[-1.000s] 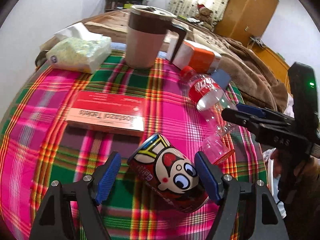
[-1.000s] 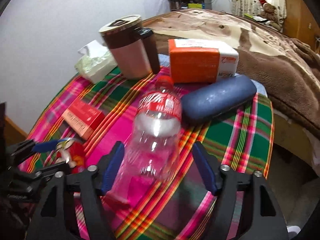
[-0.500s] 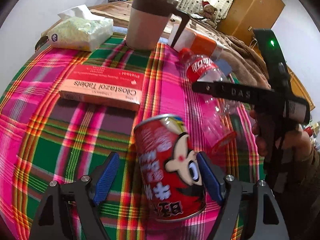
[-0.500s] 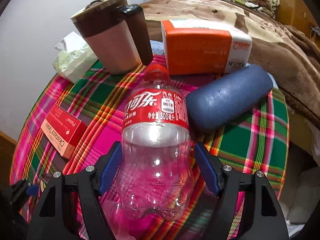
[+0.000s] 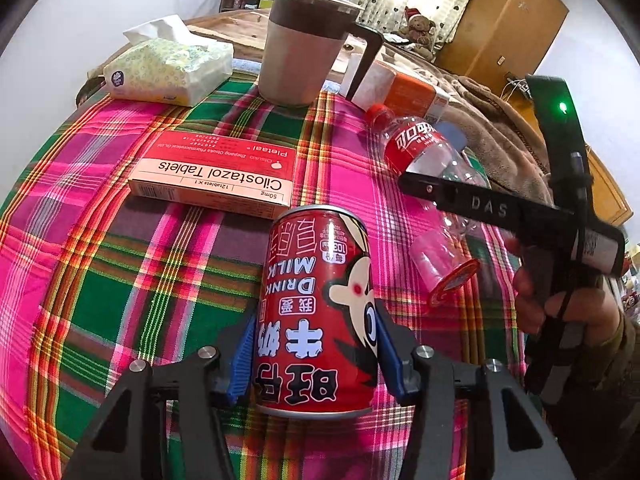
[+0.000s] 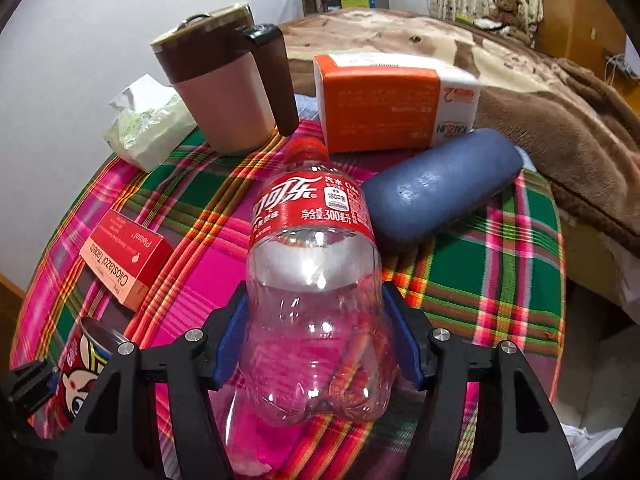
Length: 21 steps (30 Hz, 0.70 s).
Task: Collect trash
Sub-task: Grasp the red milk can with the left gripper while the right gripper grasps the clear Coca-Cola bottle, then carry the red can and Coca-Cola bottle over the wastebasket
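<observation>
milk can and bottle sit between closing jaws.

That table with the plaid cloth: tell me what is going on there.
A person is clearing trash with two handheld tongs. The left tongs are closing around the red milk drink can; the right tongs are closing around the empty cola bottle. The mug, medicine box and tissues sit untouched.

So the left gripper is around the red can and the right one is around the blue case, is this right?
Not quite. The right gripper is closing around the clear bottle, as the right wrist view shows; the blue case lies beside it. The left gripper is indeed around the red can.
</observation>
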Available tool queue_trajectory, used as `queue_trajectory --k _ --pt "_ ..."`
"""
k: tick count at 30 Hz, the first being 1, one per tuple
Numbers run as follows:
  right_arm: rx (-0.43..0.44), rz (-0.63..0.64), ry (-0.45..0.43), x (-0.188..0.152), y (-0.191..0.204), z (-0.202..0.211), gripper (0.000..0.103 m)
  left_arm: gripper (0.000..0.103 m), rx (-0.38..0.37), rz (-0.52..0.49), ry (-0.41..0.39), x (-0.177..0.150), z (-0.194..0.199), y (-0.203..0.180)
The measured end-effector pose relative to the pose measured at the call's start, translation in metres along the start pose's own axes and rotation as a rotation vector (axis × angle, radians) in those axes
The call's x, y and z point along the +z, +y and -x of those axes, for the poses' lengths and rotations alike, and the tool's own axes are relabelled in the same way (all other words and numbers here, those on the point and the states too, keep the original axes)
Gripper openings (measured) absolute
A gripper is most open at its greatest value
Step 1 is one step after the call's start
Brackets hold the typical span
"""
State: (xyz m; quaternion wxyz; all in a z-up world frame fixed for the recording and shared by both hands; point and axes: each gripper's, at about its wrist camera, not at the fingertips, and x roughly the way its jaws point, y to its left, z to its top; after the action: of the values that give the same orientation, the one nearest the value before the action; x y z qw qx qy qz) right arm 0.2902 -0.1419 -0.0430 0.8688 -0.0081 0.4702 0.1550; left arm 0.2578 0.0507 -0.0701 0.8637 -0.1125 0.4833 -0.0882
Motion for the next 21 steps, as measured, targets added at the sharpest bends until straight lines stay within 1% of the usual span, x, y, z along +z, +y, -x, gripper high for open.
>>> queue_trajectory --k 4,7,11,13,14,19,21 --pt "-0.015 -0.004 -0.043 -0.009 0.003 0.016 0.064 0.053 -0.005 0.004 -0.010 -0.001 0.001 -0.002" --pt "-0.060 0.010 -0.093 -0.019 0.003 0.030 0.064 0.053 -0.010 0.004 -0.017 -0.005 0.006 -0.004" --pt "-0.086 -0.011 -0.158 -0.032 0.000 0.049 0.064 0.053 -0.008 -0.005 -0.040 -0.009 0.014 -0.009" --pt "-0.088 -0.020 -0.181 -0.036 -0.002 0.058 0.064 0.053 -0.003 -0.015 -0.051 -0.011 0.020 -0.013" --pt "-0.085 -0.024 -0.187 -0.034 -0.003 0.058 0.064 0.053 -0.011 -0.016 -0.057 -0.013 0.024 -0.016" --pt "-0.083 -0.048 -0.238 -0.050 -0.005 0.084 0.064 0.053 -0.033 -0.031 -0.083 -0.015 0.038 -0.029" --pt "-0.093 -0.048 -0.263 -0.056 -0.004 0.092 0.064 0.053 -0.019 -0.050 -0.104 -0.017 0.044 -0.036"
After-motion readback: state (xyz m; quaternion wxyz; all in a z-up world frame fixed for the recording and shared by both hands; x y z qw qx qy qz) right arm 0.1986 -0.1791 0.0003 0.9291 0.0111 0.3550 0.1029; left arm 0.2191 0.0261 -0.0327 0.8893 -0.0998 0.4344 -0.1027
